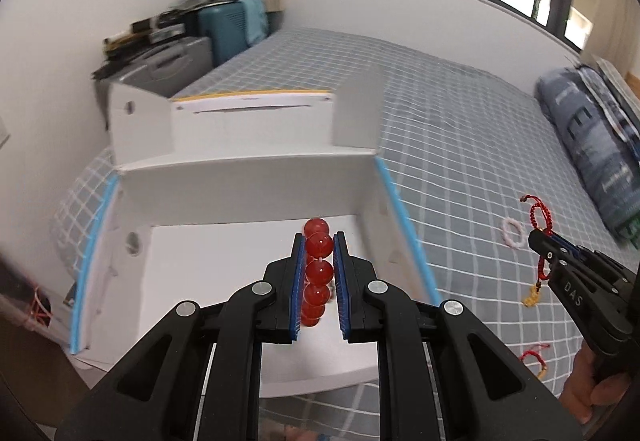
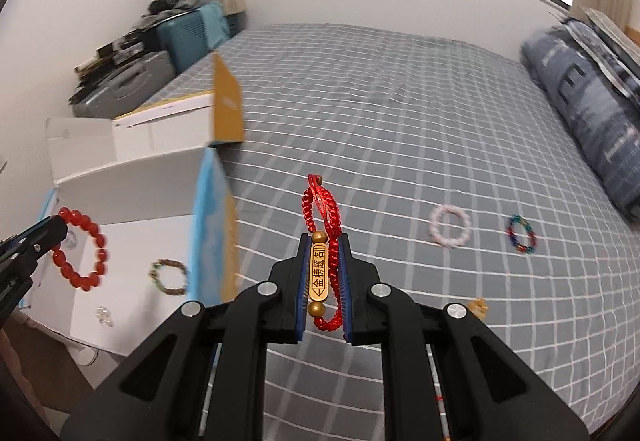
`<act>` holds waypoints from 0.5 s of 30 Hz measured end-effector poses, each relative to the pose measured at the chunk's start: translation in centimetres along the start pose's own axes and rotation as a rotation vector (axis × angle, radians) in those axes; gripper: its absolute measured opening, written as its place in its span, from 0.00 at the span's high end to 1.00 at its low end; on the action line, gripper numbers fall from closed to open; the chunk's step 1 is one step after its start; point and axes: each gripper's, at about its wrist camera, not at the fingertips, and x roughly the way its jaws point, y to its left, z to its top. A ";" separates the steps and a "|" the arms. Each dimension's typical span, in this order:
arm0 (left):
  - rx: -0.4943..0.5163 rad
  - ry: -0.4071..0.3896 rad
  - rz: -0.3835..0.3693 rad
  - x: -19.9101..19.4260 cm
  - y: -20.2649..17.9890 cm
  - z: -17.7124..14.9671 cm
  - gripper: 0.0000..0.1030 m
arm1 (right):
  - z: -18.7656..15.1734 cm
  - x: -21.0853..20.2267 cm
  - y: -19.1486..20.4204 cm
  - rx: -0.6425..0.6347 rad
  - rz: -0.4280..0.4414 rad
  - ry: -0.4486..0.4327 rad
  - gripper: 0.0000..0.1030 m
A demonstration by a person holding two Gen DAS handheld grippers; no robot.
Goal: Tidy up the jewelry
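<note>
The left tool (image 1: 319,241) is clamped on a bracelet of round translucent red beads (image 1: 319,273), which hangs above the open white cardboard box (image 1: 248,197) on the grey checked bed (image 1: 460,145). The right tool (image 2: 325,245) is clamped on a red braided cord bracelet with a gold inscribed bar and 2 gold beads (image 2: 320,273), held over the bed just right of the box. A pale pink beaded bracelet (image 2: 449,227) and a multicoloured beaded bracelet (image 2: 521,233) lie further right on the bed

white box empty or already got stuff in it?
Not empty. In the right wrist view, the white box already holds a dark multicoloured bead bracelet and a small clear piece on its floor.
</note>
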 end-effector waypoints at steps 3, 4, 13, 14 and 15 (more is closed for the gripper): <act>-0.034 0.006 0.017 0.1 2.7 0.1 0.87 | 0.5 0.3 2.6 -0.028 0.029 0.000 0.88; -0.043 0.009 0.028 0.2 3.5 0.0 0.87 | 0.6 0.4 3.5 -0.036 0.037 -0.001 0.88; -0.108 0.028 0.109 0.6 8.4 -0.7 0.87 | 0.5 1.8 11.5 -0.120 0.132 0.016 0.88; -0.110 0.035 0.112 0.9 8.7 -0.8 0.87 | 0.4 2.2 12.5 -0.133 0.140 0.023 0.88; -0.110 0.043 0.116 1.2 9.0 -0.9 0.87 | 0.2 2.5 13.4 -0.146 0.148 0.030 0.88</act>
